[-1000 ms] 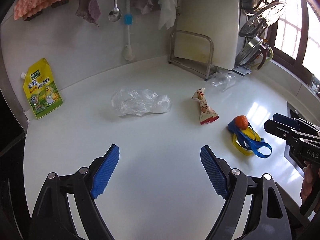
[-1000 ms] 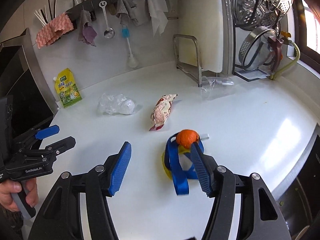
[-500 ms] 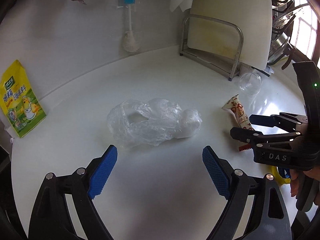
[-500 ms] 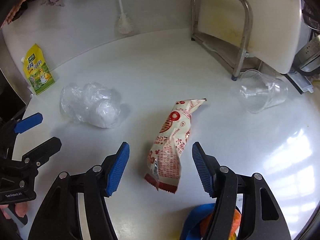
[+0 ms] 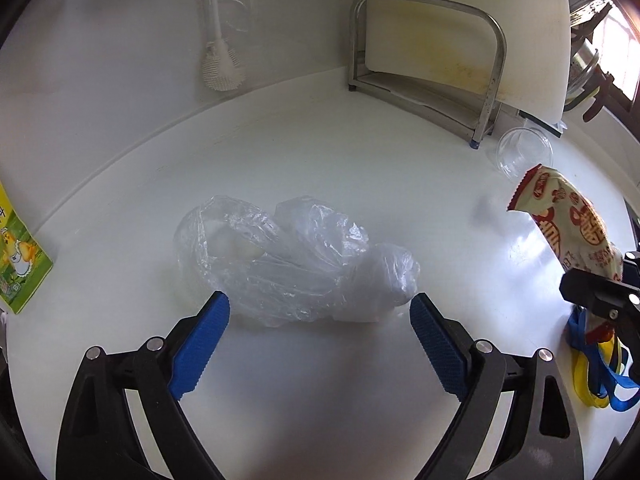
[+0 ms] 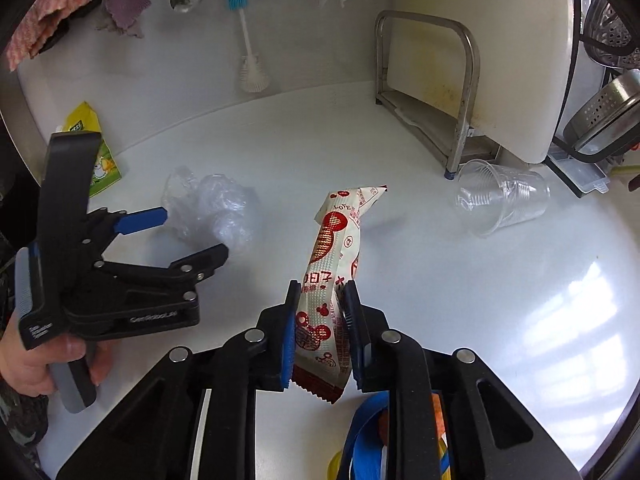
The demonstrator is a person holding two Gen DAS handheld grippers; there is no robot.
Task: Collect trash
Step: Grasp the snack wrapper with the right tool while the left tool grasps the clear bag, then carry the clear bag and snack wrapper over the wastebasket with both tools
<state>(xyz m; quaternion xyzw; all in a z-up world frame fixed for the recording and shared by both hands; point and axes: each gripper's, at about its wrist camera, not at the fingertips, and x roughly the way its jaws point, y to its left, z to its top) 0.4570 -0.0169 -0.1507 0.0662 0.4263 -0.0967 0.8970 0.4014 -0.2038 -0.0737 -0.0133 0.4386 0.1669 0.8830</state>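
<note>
Crinkled clear plastic bag (image 5: 296,264) just ahead between wide-spread left claw (image 5: 320,320); right claw (image 6: 320,332) clamped around snack wrapper (image 6: 334,276).

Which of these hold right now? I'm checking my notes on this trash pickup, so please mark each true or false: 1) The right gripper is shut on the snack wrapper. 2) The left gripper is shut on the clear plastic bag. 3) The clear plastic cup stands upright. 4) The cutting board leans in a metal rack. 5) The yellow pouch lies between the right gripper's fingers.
1) True: the right gripper clamps the snack wrapper.
2) False: the left gripper is open, its fingers on either side of the clear plastic bag.
3) False: the clear plastic cup lies on its side.
4) True: the cutting board leans in the metal rack.
5) False: the yellow pouch sits by the back wall, at the left.
</note>
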